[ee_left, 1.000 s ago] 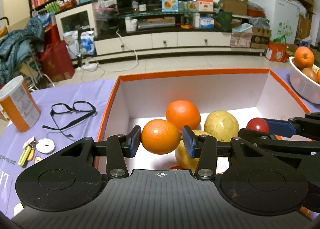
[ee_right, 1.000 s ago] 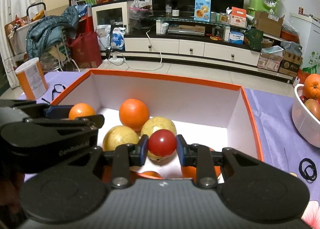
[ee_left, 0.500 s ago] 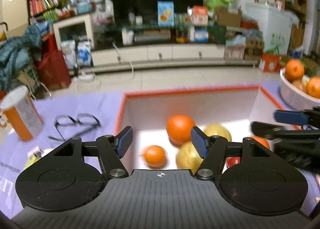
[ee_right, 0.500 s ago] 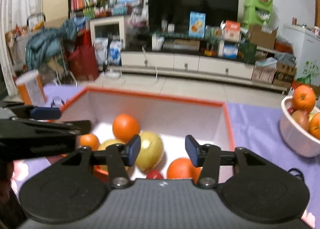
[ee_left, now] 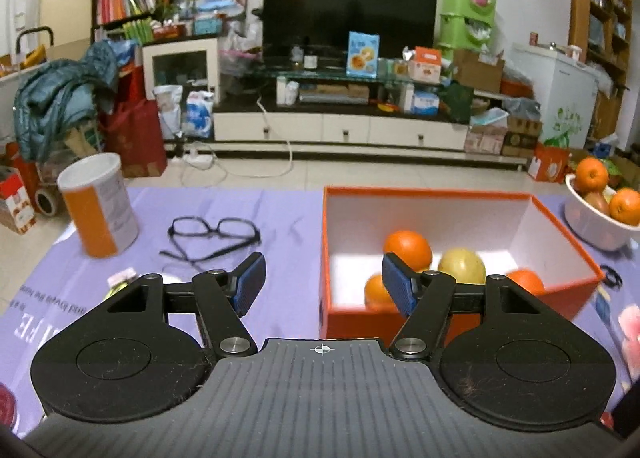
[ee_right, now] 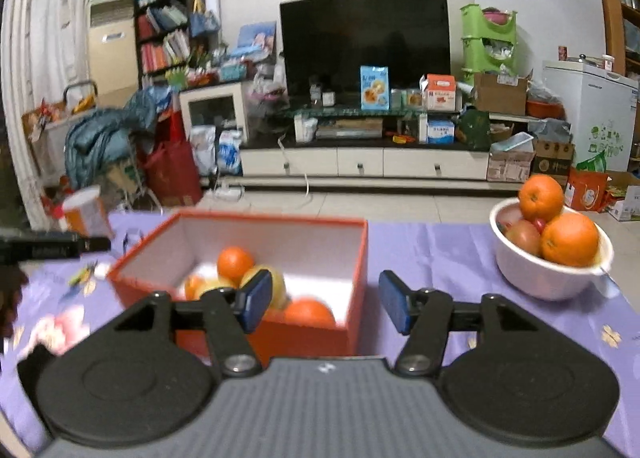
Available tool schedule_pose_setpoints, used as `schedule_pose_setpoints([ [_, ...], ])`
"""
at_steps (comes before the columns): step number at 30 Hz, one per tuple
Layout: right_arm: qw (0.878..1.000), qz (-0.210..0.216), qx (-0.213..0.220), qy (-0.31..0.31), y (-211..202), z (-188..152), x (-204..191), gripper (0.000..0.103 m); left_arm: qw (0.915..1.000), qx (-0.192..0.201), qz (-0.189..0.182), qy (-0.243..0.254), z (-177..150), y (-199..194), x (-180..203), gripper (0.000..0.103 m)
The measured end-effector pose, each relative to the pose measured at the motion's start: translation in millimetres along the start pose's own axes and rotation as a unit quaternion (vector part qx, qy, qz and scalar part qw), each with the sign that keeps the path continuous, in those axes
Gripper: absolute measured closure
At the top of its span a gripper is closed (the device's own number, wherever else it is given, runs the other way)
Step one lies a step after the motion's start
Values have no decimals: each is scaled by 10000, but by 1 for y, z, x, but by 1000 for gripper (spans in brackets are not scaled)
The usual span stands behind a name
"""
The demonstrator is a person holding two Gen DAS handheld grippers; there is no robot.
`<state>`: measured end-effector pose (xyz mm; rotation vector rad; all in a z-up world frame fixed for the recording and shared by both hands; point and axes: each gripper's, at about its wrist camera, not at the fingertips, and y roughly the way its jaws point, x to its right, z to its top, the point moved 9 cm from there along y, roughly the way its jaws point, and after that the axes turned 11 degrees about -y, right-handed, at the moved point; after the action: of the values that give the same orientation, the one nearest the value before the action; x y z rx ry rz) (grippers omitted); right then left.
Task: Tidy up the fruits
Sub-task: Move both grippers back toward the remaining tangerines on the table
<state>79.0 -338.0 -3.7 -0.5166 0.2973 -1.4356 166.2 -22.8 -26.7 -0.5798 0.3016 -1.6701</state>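
An orange box [ee_left: 560, 298] with white inner walls stands on the purple cloth and holds several fruits: oranges [ee_left: 407, 248] and a yellow fruit [ee_left: 462, 266]. It also shows in the right wrist view [ee_right: 312, 334], with an orange [ee_right: 235, 262] and a yellow fruit [ee_right: 276, 286] inside. A white bowl [ee_right: 540, 278] at the right holds oranges [ee_right: 570, 238] and a reddish fruit [ee_right: 524, 237]. My left gripper [ee_left: 323, 286] is open and empty, back from the box's near left corner. My right gripper [ee_right: 320, 300] is open and empty over the box's near right corner.
An orange and white can [ee_left: 98, 203] and black glasses [ee_left: 212, 234] lie on the cloth left of the box. Keys [ee_left: 120, 282] lie near the left gripper. A black hair tie [ee_left: 610, 276] lies right of the box. The white bowl [ee_left: 592, 225] stands at the far right.
Both grippers opened and let their fruits drop into the box: the left an orange, the right a red fruit. Both then pulled back and up, away from the box.
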Motion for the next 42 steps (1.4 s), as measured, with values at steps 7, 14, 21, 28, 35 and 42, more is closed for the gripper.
schedule_pose_setpoints([
  [7,9969,424,-657,-93,-10,-64,-26,40,9991,-389,-60,160,-46,-20,-14,62],
  [14,9909,644,-1054,-542,18,-92,-49,41,9938,-755,-469,673,-74,-8,11,64],
  [21,9861,758,-1212,-844,28,-103,-57,41,9827,-1082,-656,1353,-100,11,33,63],
  [28,9848,760,-1354,-776,35,-107,-53,41,9785,-1224,-763,1478,-107,23,36,64],
  [35,9843,761,-1400,-753,34,-108,-49,41,9750,-1353,-763,1588,-112,30,36,63],
  [42,9843,896,-1403,-587,34,-108,-47,41,9753,-1412,-817,1486,-113,34,35,63],
])
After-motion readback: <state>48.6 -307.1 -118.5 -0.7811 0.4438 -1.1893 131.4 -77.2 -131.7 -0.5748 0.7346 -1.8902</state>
